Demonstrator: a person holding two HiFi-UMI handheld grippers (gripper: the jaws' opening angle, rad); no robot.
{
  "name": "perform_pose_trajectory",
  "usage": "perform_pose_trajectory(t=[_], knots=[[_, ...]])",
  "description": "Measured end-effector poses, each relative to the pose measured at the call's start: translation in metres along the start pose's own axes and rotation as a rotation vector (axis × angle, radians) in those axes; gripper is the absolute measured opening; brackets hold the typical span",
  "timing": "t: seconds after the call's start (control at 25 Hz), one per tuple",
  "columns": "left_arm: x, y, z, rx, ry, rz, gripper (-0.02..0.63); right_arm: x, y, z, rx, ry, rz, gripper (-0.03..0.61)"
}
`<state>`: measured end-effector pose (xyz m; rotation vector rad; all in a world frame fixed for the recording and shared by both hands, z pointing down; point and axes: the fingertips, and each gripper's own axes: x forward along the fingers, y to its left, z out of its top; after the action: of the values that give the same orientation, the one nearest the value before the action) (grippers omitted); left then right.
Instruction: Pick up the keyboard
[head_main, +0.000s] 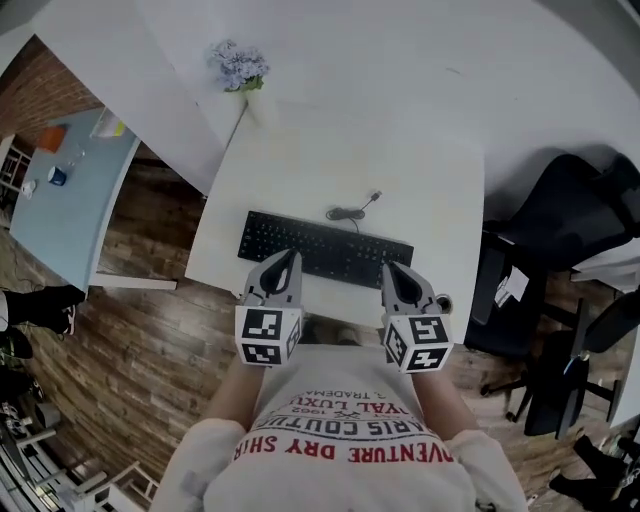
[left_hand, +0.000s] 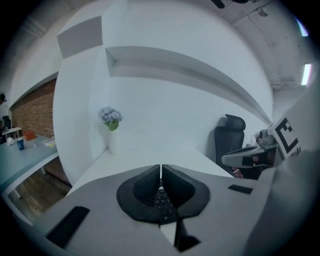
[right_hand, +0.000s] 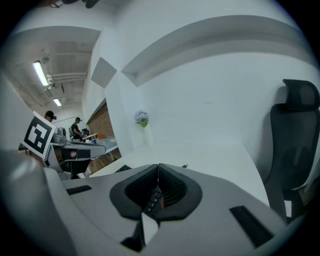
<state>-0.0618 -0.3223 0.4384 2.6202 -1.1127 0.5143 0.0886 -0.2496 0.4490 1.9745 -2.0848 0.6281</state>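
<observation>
A black keyboard (head_main: 325, 248) with a thin cable (head_main: 352, 210) lies near the front of the white desk (head_main: 430, 180). My left gripper (head_main: 290, 256) hovers over the keyboard's near left part, jaws shut with nothing between them. My right gripper (head_main: 388, 268) is over the near right end, also shut and empty. In the left gripper view the closed jaws (left_hand: 161, 167) meet above a strip of keys (left_hand: 164, 205). The right gripper view shows its closed jaws (right_hand: 158, 166) above keys (right_hand: 151, 201) as well.
A white vase of pale flowers (head_main: 240, 70) stands at the desk's far left corner. A black office chair (head_main: 570, 210) sits to the right of the desk. A light blue table (head_main: 65, 190) with small items is at the left, over wooden floor.
</observation>
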Motion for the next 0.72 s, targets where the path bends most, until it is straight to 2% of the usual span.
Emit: perform_pose_trajectory(t=[0.12,0.24,0.44,0.64,0.72], knots=[[0.022,0.019,-0.004,0.033,0.048,-0.076,0.031,0.015,0.000,-0.008,0.070,0.031,-0.001,0.025],[0.042,0.044,-0.014,0.032,0.091,-0.117,0.031,0.028,-0.006,-0.019,0.133,0.076,-0.016,0.025],[0.063,0.094,-0.050,0.007,0.196,-0.108,0.031,0.045,-0.027,-0.053,0.166,0.163,-0.093,0.026],[0.075,0.133,-0.088,-0.023,0.299,-0.116,0.031,0.053,-0.060,-0.082,0.208,0.233,-0.209,0.034],[0.080,0.146,-0.101,-0.032,0.342,-0.108,0.032,0.059,-0.071,-0.096,0.242,0.270,-0.220,0.167]])
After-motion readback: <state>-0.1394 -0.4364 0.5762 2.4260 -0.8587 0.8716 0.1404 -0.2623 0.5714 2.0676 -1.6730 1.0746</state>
